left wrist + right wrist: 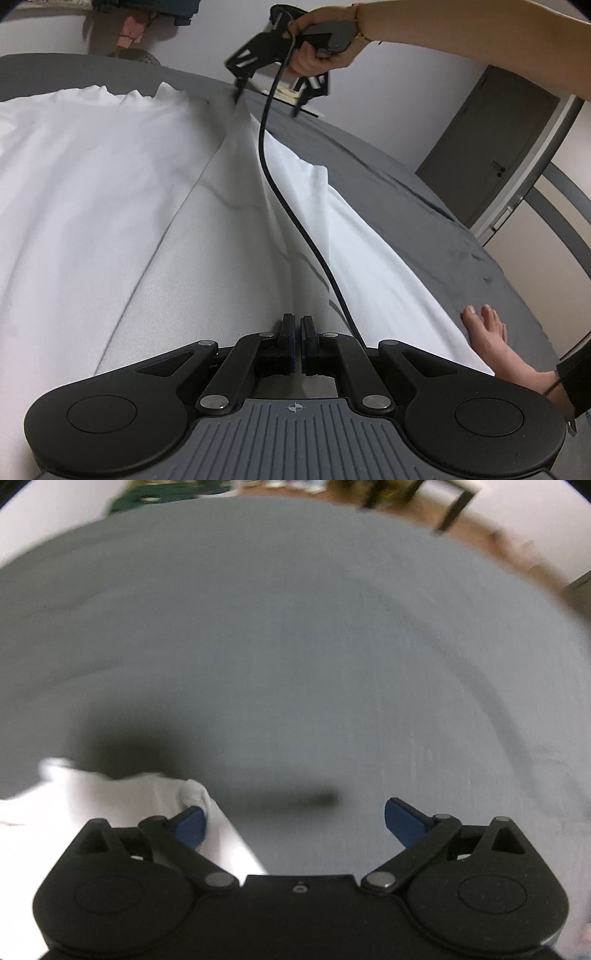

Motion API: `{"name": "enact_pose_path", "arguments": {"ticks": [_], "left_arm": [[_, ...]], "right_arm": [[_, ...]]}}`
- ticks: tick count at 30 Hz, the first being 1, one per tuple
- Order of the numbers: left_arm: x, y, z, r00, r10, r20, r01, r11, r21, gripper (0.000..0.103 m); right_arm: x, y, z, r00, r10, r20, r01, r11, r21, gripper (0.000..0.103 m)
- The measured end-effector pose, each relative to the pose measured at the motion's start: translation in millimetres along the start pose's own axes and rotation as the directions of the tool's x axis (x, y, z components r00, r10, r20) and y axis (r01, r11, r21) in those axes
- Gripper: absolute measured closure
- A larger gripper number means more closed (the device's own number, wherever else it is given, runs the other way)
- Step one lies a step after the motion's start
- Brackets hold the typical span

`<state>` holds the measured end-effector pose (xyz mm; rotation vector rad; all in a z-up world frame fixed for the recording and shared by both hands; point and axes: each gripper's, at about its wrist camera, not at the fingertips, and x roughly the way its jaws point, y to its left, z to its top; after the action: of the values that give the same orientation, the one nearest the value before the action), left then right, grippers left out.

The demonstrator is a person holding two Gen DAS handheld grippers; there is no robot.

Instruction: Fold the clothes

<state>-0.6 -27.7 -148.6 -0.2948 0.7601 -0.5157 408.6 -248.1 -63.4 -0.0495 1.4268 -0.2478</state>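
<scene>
A white garment lies spread on a grey bed sheet. A long fold of it runs from my left gripper to the far edge. My left gripper is shut on the near end of that fold. My right gripper shows at the far end of the fold, held by a hand, jaws wide apart. In the right wrist view my right gripper is open over the grey sheet, and a corner of the white garment lies against its left finger, not clamped.
A black cable hangs from the right gripper across the garment. A bare foot rests on the sheet at the right. A dark door and a wall stand beyond the bed. The right wrist view is motion-blurred.
</scene>
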Motion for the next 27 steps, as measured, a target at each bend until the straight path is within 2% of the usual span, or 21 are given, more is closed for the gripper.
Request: {"name": "enact_pose_path", "arguments": {"ticks": [3, 6, 10, 15, 17, 21, 25, 27], "left_arm": [[-2, -6, 0, 1.0, 0.021, 0.002, -0.021, 0.999, 0.029, 0.099], [-2, -6, 0, 1.0, 0.024, 0.005, -0.024, 0.999, 0.034, 0.099], [-2, -6, 4, 0.999, 0.036, -0.001, -0.036, 0.999, 0.023, 0.099], [-1, -7, 1, 0.999, 0.033, 0.016, -0.034, 0.998, 0.05, 0.099], [-1, -3, 2, 1.0, 0.018, 0.014, -0.019, 0.999, 0.032, 0.099], [0, 2, 3, 1.0, -0.001, 0.003, 0.001, 1.0, 0.007, 0.099], [-1, -1, 6, 1.0, 0.016, -0.004, -0.016, 1.0, 0.023, 0.099], [-2, -3, 8, 0.999, 0.041, -0.005, -0.041, 0.999, 0.027, 0.099]], "right_arm": [[-5, -4, -9, 0.997, -0.07, 0.04, 0.071, 0.997, -0.031, 0.0], [-2, -9, -12, 0.999, 0.016, 0.044, -0.015, 1.0, -0.014, 0.0], [1, -12, -8, 0.992, 0.12, 0.037, -0.123, 0.989, 0.084, 0.0], [-7, -2, -2, 0.99, 0.058, 0.125, -0.073, 0.991, 0.116, 0.0], [-13, -3, -4, 0.977, 0.087, 0.195, -0.104, 0.992, 0.077, 0.0], [-20, -22, -12, 0.965, 0.122, 0.232, -0.103, 0.991, -0.091, 0.0], [-24, -69, -56, 0.947, 0.211, 0.242, -0.155, 0.961, -0.231, 0.002], [-15, -99, -84, 0.942, 0.278, 0.19, -0.213, 0.929, -0.303, 0.012]]}}
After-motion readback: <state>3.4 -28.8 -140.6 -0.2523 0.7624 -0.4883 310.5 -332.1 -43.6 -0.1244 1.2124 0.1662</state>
